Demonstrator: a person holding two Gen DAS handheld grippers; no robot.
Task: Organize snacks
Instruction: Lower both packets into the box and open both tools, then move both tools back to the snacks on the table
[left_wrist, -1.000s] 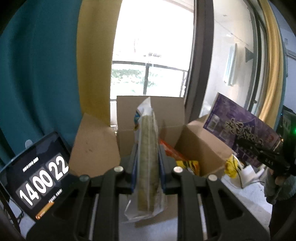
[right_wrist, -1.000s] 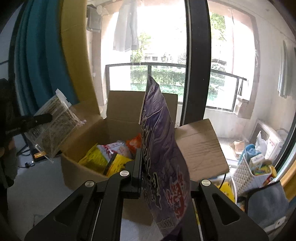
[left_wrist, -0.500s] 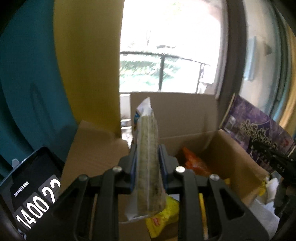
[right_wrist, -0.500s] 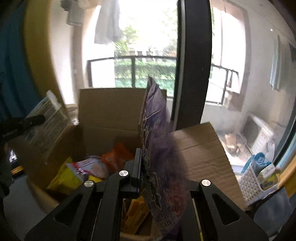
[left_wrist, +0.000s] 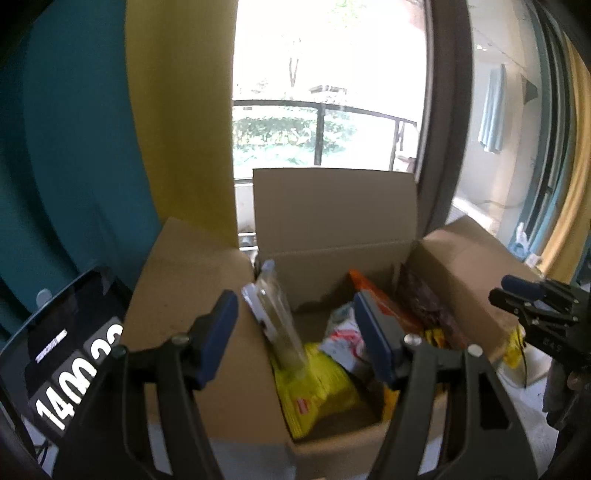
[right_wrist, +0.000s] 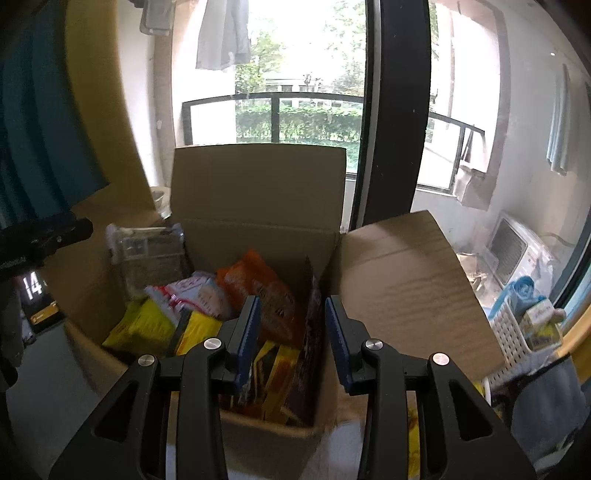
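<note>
An open cardboard box (left_wrist: 332, 206) (right_wrist: 258, 184) holds several snack bags. My left gripper (left_wrist: 295, 343) is open above the box's left side; the clear seaweed pack (left_wrist: 277, 325) (right_wrist: 147, 258) stands loose inside, leaning at the left wall. My right gripper (right_wrist: 291, 336) is open above the box's right side; the purple snack bag (right_wrist: 312, 332) (left_wrist: 424, 306) stands loose inside against the right wall. Yellow bags (left_wrist: 314, 387) (right_wrist: 144, 328), an orange bag (right_wrist: 262, 288) and a white-red bag (right_wrist: 195, 291) lie in the box. The right gripper also shows in the left wrist view (left_wrist: 532, 299).
The box flaps stand open to the left (left_wrist: 192, 288), back and right (right_wrist: 406, 280). A tablet with a timer (left_wrist: 62, 365) sits left of the box. A white basket with items (right_wrist: 517, 328) stands at the right. A window and curtains are behind.
Both grippers moved over the box and opened. The seaweed pack and the purple bag left the jaws and now stand inside the box.
</note>
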